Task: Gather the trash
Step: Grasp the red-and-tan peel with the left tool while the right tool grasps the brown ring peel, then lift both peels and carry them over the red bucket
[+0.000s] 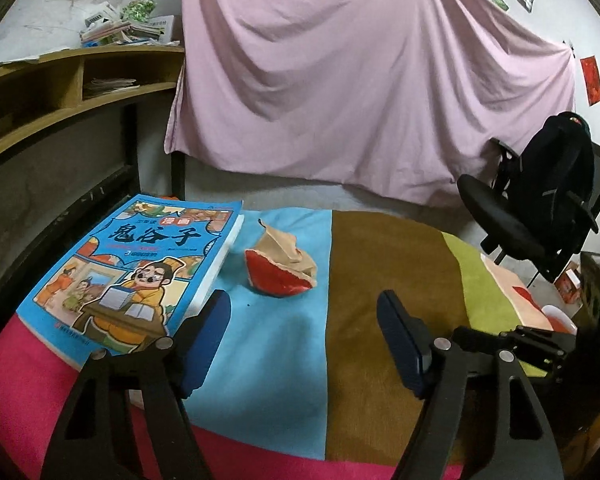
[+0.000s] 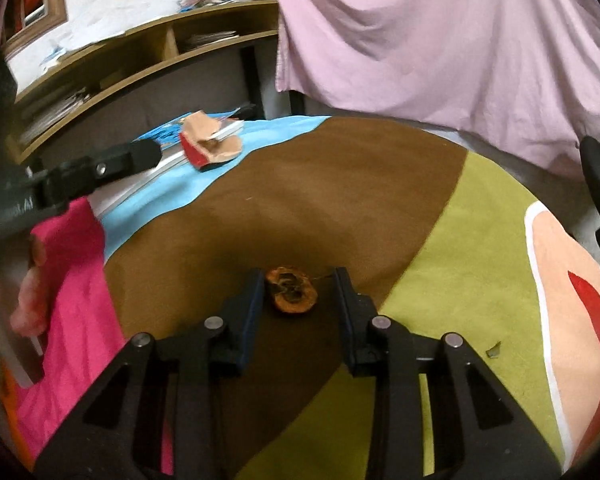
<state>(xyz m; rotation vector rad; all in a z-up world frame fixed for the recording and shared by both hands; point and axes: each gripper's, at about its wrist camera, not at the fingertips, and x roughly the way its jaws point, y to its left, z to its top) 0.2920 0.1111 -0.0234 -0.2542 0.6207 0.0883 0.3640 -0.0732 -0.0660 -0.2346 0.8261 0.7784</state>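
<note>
At the bottom of the right wrist view the right tongs (image 2: pixel 296 292) stand open around one orange-brown scrap (image 2: pixel 292 295) on the brown stripe of the worktop (image 2: pixel 452 264), while the left tongs (image 1: pixel 304 332) gape empty below one red-and-tan crumpled wrapper (image 1: pixel 281 267) mid-frame beside one comic book (image 1: pixel 136 276), open cloth between.

Lived-in bedroom or dorm, pink sheet (image 1: pixel 360 80) draped, cluttered wooden shelf (image 1: pixel 80 76), office chair (image 1: pixel 540 208), striped rug (image 2: pixel 340 200)
</note>
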